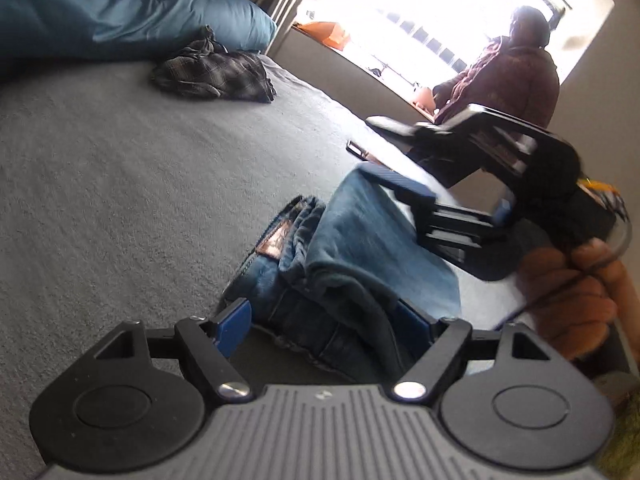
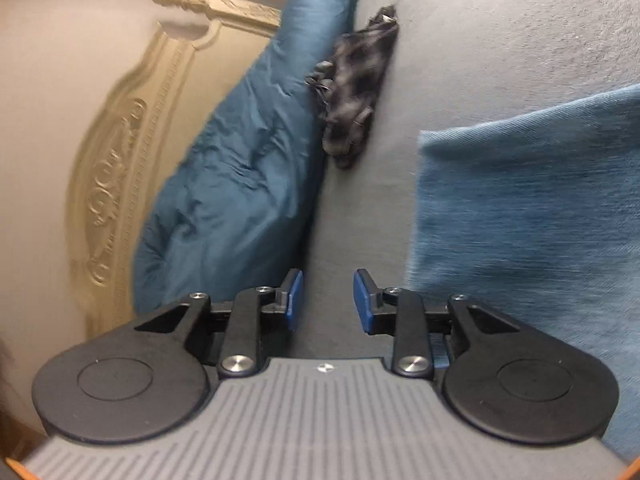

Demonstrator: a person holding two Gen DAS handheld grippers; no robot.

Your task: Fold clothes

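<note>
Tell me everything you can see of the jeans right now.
The jeans are blue denim, bunched into thick folds on the grey bedcover. A brown leather-look waistband patch faces up beside the rolled waistband. The darker inner side shows at the near end, which lies between the wide-open fingers of the left gripper; whether they touch it is unclear. The right gripper hovers open over the far end. In the right wrist view a flat panel of paler denim lies on the cover.

No writing can be read anywhere. The brown leather patch (image 1: 275, 243) on the jeans (image 1: 352, 264), just ahead of the left claw (image 1: 320, 326), is too blurred.
</note>
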